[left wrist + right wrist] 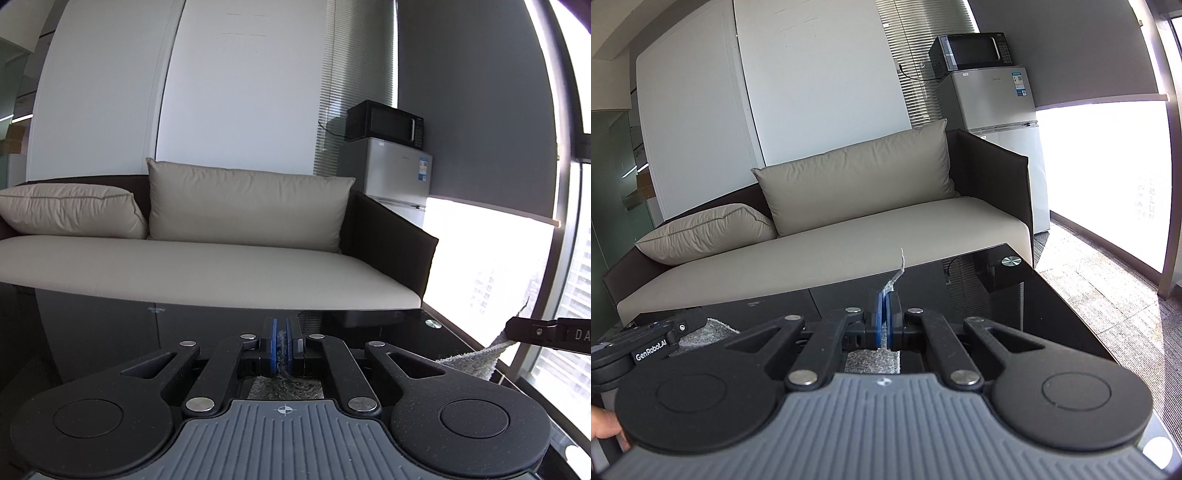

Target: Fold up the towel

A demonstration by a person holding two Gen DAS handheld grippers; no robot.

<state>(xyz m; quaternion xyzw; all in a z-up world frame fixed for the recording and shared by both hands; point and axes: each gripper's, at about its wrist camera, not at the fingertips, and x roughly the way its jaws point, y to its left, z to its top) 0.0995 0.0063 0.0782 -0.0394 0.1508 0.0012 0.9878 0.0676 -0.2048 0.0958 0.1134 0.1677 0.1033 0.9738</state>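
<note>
**Both grippers clamp the grey towel above the black table**

The left gripper (282, 338) sits low in the centre of its frame, jaws clenched on a tuft of the grey towel (284, 387), which hangs below the blue pads. At the right edge, the right gripper (517, 326) pinches another corner. In the right wrist view, the right gripper (885, 317) is squeezed tight on a thin, upright wisp of cloth. The towel spans between them just above the glossy table (1052, 314). A beige sofa (849, 243) fills the background.
</note>
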